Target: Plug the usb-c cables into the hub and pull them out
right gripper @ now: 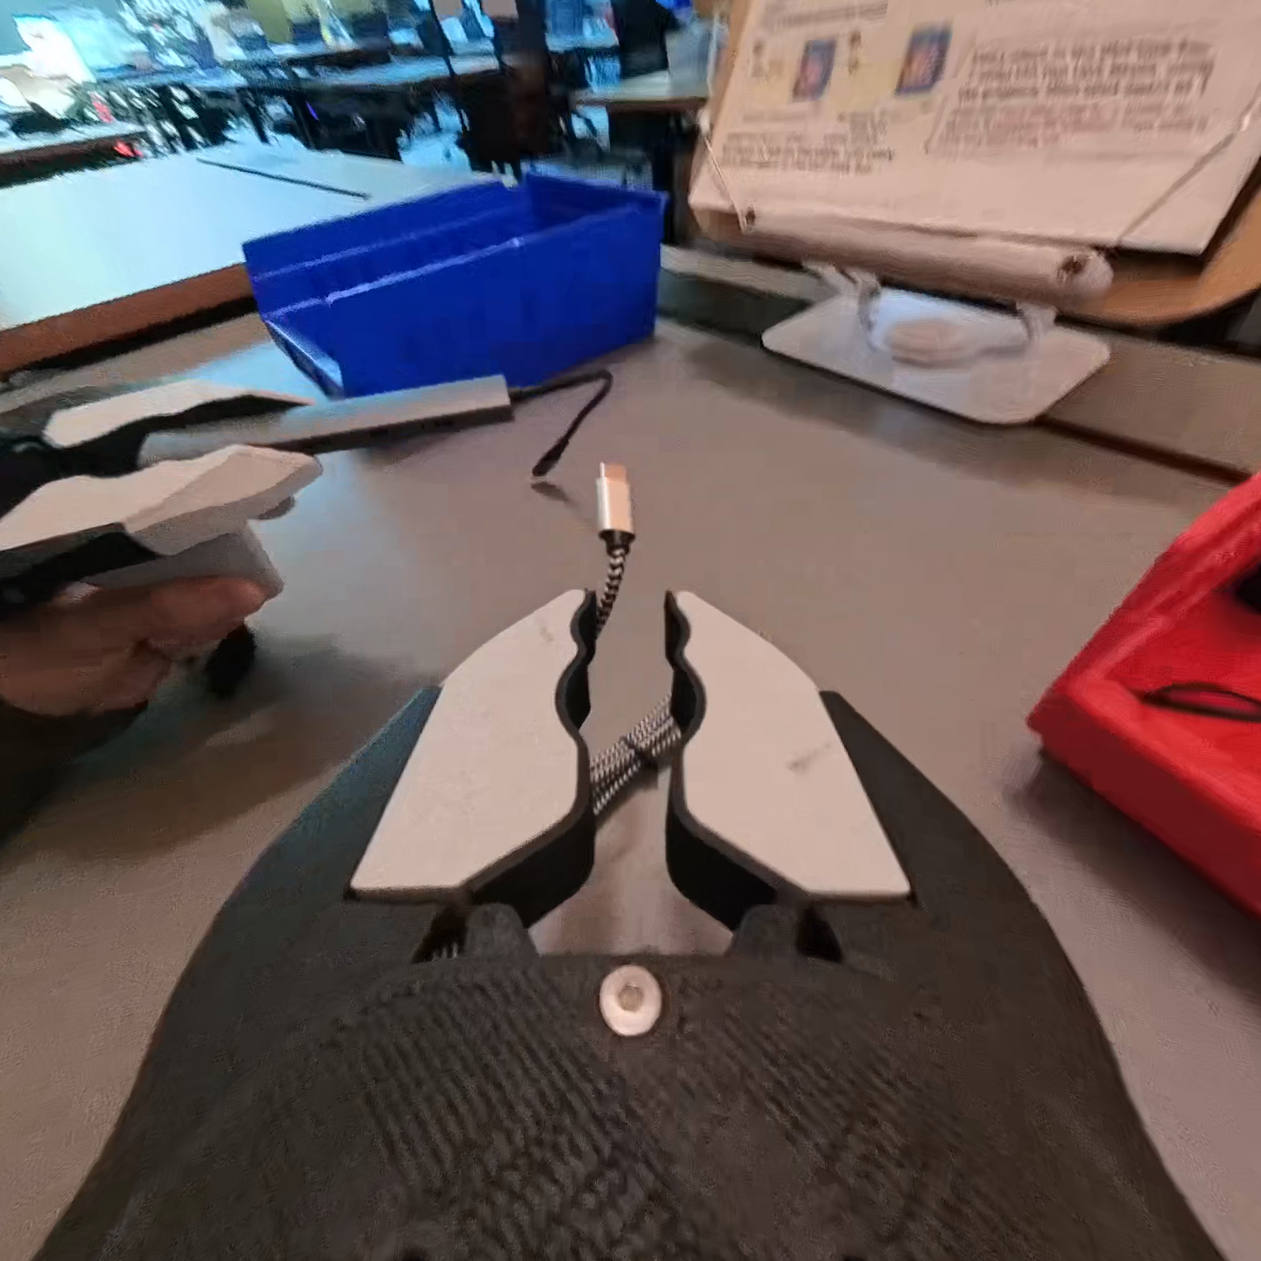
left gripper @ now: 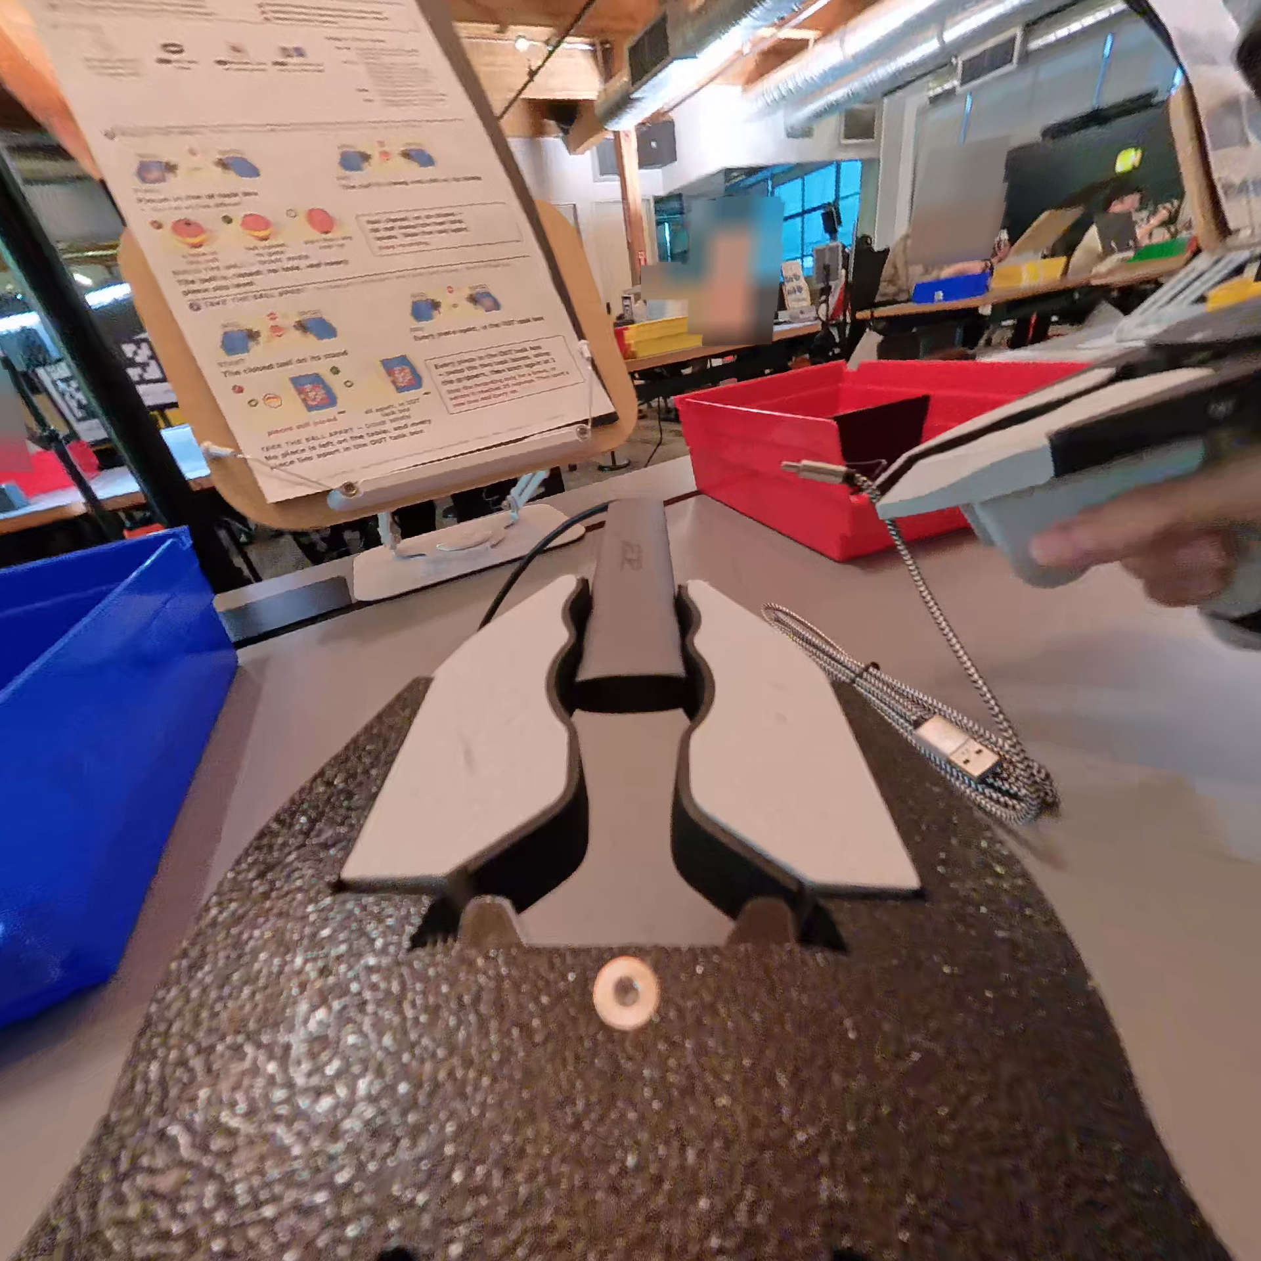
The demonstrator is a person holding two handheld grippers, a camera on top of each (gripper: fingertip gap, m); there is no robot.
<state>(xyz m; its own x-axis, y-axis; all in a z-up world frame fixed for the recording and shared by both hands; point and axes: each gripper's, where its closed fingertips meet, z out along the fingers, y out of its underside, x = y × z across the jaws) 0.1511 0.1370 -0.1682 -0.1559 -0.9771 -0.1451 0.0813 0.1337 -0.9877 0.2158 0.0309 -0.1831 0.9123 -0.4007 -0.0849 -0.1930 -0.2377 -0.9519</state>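
My left gripper (left gripper: 631,597) is shut on the near end of the grey hub (left gripper: 634,546), which lies flat on the grey table and points away. The right wrist view shows this gripper (right gripper: 300,437) at the left with the hub (right gripper: 382,419). My right gripper (right gripper: 628,600) is shut on a braided usb-c cable (right gripper: 634,744). Its silver usb-c plug (right gripper: 614,498) sticks out ahead in the air, a short way right of the hub. In the left wrist view the right gripper (left gripper: 880,491) holds the plug (left gripper: 812,469) above the table. The rest of the cable (left gripper: 955,750) lies coiled there.
The hub's own black cable (right gripper: 580,416) trails across the table. A blue bin (left gripper: 102,750) stands at the left and a red bin (left gripper: 819,464) at the back right. An instruction sheet on a white stand (left gripper: 464,546) stands behind the hub.
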